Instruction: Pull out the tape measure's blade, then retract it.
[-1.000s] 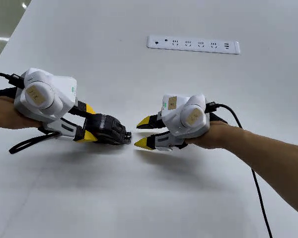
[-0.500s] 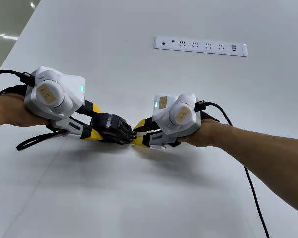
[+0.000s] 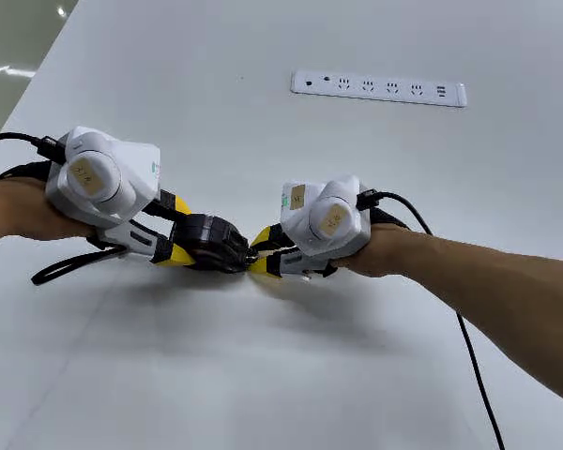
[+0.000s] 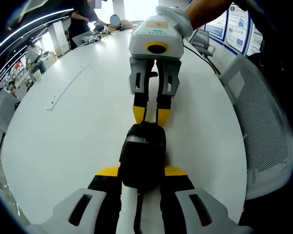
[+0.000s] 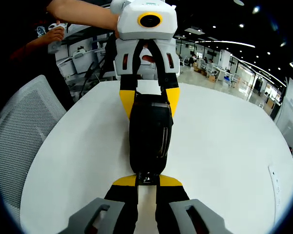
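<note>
Tape measure (image 3: 211, 242): black case clamped btwn the jaws of the left gripper (image 3: 181, 232), yellow tips pressed on both flanks, mouth end pointing at the other hand. Jaws of the right gripper (image 3: 259, 251) sit right at that mouth end, tips either side of the small end hook (image 5: 147, 178). Gap is narrow, but can't tell whether they actually pinch the hook or just bracket it. No blade shows out of the case yet.

Change vs 1 s ago: right jaws were spread wide and stood apart from the case. Half a sec ago they'd come up to it; now narrower still, touching or all but touching the nose. Left gripper & case approx where they were. So approach looks done, grabbing the hook is the step in hand, pull not begun.

Outward: both grippers low over the white bench (image 3: 263, 375), nose to nose, roughly in line, which suits a straight pull. Black cable (image 3: 469, 347) trails off the right gripper. Power strip (image 3: 378, 87) lies well apart at the far side.

Next, prob.: get a firm pinch on the hook, then draw the right hand away along the case's line while the left holds. Risk: hook slips out if the bite is shallow.
</note>
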